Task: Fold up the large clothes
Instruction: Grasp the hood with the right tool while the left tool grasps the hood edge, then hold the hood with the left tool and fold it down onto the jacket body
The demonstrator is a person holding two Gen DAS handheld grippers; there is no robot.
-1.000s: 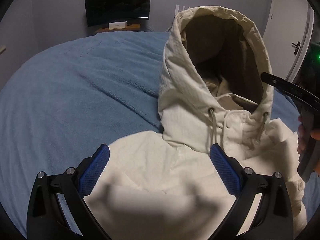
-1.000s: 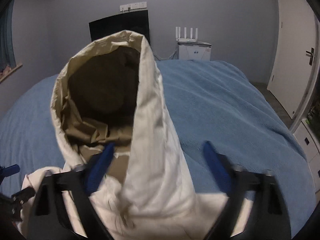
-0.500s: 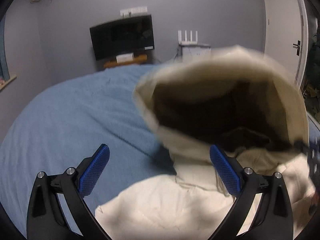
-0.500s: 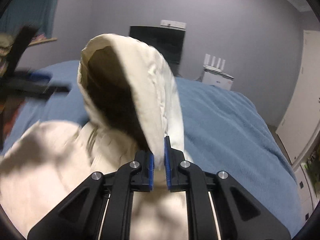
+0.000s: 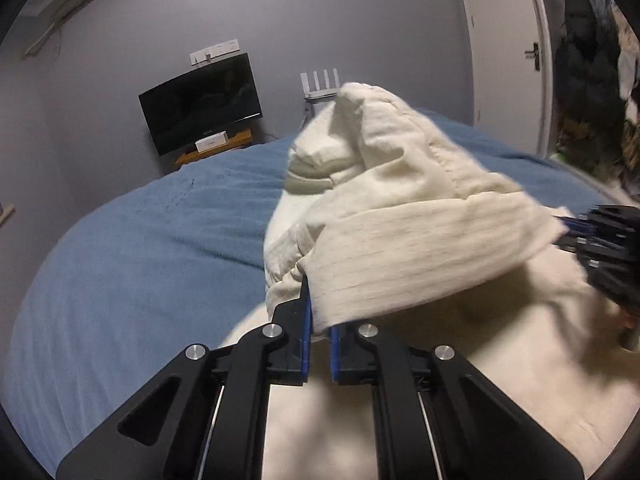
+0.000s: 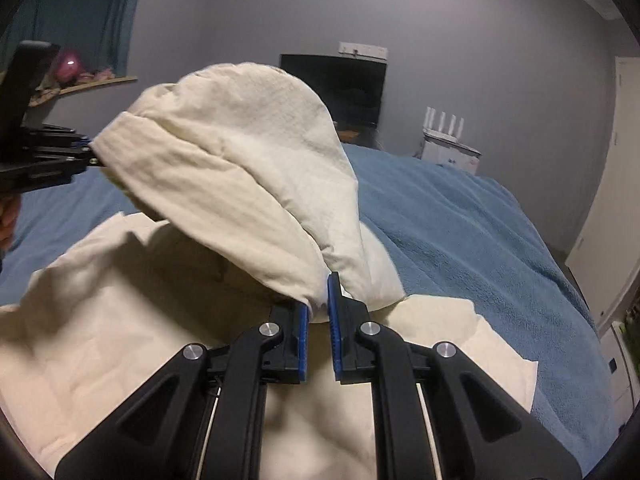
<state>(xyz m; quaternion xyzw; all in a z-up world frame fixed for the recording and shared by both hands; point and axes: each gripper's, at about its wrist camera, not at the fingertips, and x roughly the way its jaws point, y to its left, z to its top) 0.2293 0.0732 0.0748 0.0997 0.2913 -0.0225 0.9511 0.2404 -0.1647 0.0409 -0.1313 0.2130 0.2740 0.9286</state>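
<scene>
— Where is the garment?

— The cream hooded jacket [image 5: 460, 360] lies on the blue bedspread [image 5: 140, 260], its body spread flat across the near edge of the bed, while its hood [image 6: 248, 168] is lifted clear of the cover and stretched between the two tools.

— And the left gripper [image 5: 319, 312]?

— Its blue pads are drawn narrow, clamped on one end of the hood's rim; the cloth bunches right at the fingertips.

— The right gripper [image 6: 318, 300]?

— The same: pinched tight on the other end of the rim (a small tuft of fabric pokes out between the pads). In the left wrist view it shows at the right edge, blurred, so the grip there can only be read as probable; the right wrist view makes it plain.

— Anything past the bed?

— A dark screen [image 5: 202, 104] on the grey wall beyond the bed's far edge, a white router with four aerials [image 6: 450, 136] beside it, and a white door [image 5: 506, 52] toward the right.
</scene>
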